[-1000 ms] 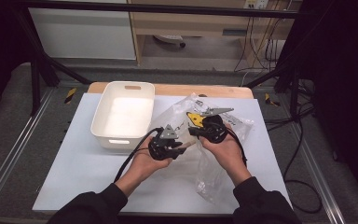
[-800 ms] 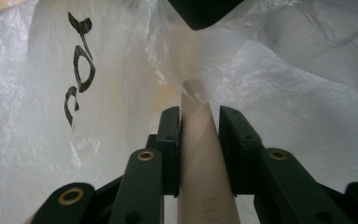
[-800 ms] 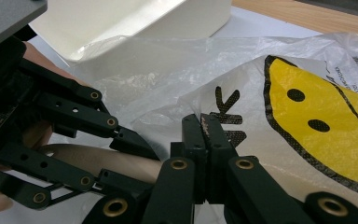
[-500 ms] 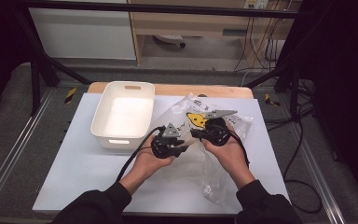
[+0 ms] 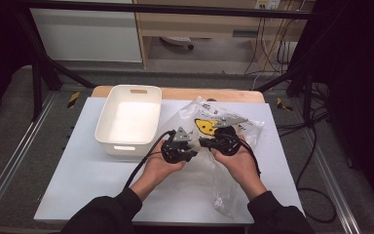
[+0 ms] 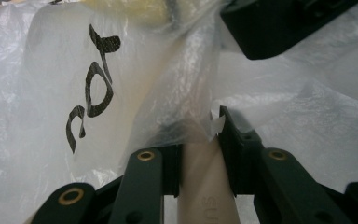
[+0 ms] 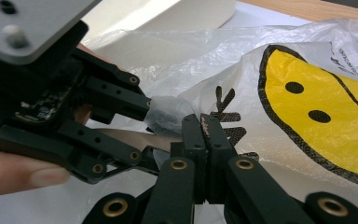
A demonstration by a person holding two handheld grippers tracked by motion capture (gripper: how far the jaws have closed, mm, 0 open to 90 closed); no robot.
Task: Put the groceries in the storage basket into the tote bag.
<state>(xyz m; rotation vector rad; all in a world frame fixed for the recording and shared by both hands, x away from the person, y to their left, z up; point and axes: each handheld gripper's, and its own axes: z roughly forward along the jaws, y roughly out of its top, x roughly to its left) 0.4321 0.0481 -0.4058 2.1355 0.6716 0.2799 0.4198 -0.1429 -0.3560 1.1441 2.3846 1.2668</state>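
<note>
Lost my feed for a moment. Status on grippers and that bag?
Left gripper pinching a plastic bag fold. Right gripper shut on bag film. White bin alongside, nothing in the way.

Light falls from above onto the pale surface, leaving the room around it dim. The white bin glares, washed out inside. Up close, the plastic bag beyond the left claw is soft and blurred, and the near links of the right claw are also out of focus.
</note>
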